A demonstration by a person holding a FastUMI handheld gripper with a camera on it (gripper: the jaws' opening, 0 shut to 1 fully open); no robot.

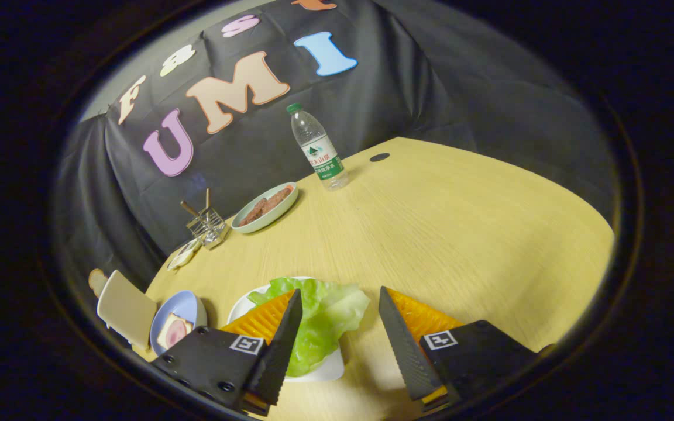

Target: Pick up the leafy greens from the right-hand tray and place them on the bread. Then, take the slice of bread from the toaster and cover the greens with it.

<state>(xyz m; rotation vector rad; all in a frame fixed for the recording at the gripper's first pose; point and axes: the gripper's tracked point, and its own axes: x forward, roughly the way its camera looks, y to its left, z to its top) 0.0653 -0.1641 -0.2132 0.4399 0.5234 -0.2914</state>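
The leafy greens lie on a white tray, just ahead of and partly under my left finger. My gripper is open, its two black fingers wide apart, with one edge of the greens reaching into the gap between them. Further left, a blue plate holds a slice of bread with a pink topping. Beyond that plate stands a cream toaster, with a slice of bread sticking out of its top.
A green dish with brown slices sits near the back wall, beside a small wire rack and a small white dish. A water bottle stands further back. The wooden table stretches to the right.
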